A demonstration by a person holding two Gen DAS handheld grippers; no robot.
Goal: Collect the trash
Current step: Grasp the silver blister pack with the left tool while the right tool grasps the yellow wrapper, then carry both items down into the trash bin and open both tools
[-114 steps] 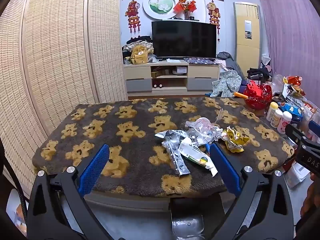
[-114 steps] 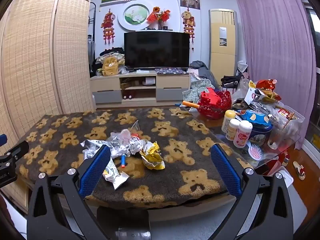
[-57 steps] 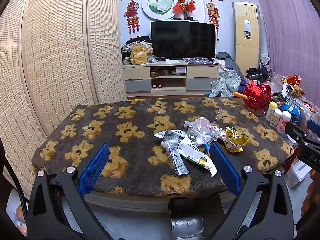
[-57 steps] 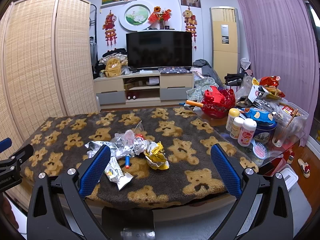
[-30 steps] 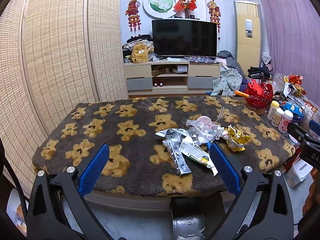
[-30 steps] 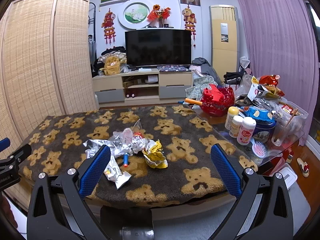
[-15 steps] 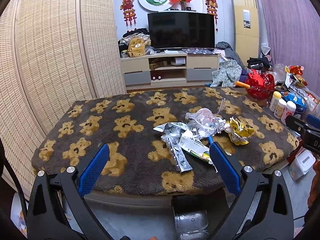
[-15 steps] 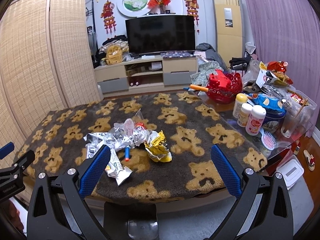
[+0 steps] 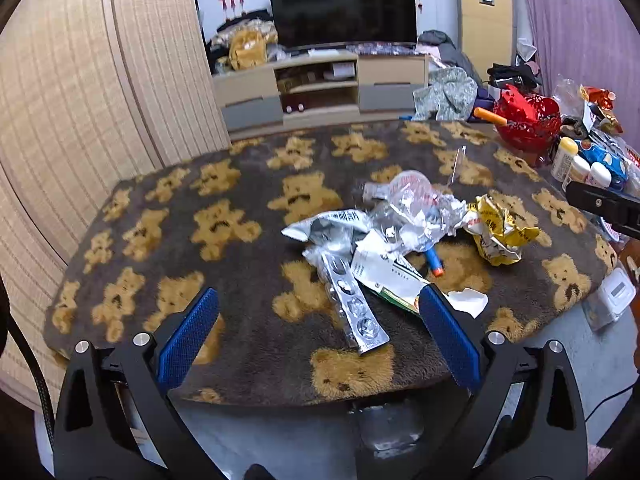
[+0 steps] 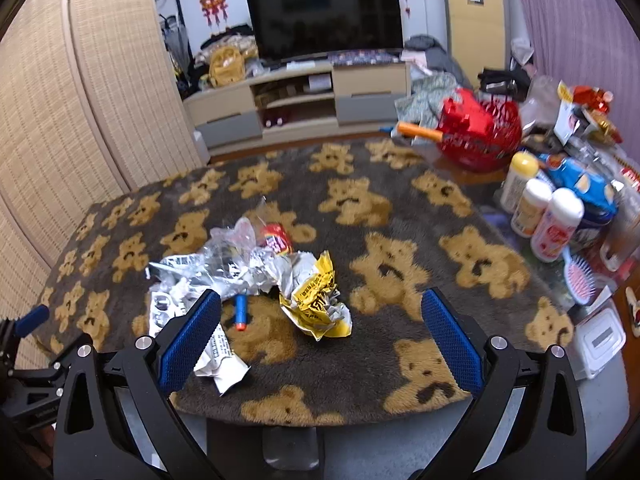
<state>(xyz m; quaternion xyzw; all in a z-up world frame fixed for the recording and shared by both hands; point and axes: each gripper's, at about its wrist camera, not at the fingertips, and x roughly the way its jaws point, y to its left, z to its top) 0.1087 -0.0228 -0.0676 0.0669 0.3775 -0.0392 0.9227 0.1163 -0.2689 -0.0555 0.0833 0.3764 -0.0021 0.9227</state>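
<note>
The desk (image 9: 248, 264) has a brown teddy bear cover. A trash pile (image 9: 392, 232) lies in the middle. The left claw (image 9: 318, 334) and right claw (image 10: 320, 334) hang just above its near edge, both wide apart, holding nothing.

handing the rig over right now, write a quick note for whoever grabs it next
Left tool: open, empty, held short of the table's near edge.
Right tool: open, empty, also short of the edge.
Trash sits in one heap on the bear-print table cover: silver blister strip, white printed wrapper, crumpled foil and clear plastic, yellow wrapper, blue foam dart.
Done: nothing picked up yet.
Left: collect every piece. No bin is visible in either view.
</note>
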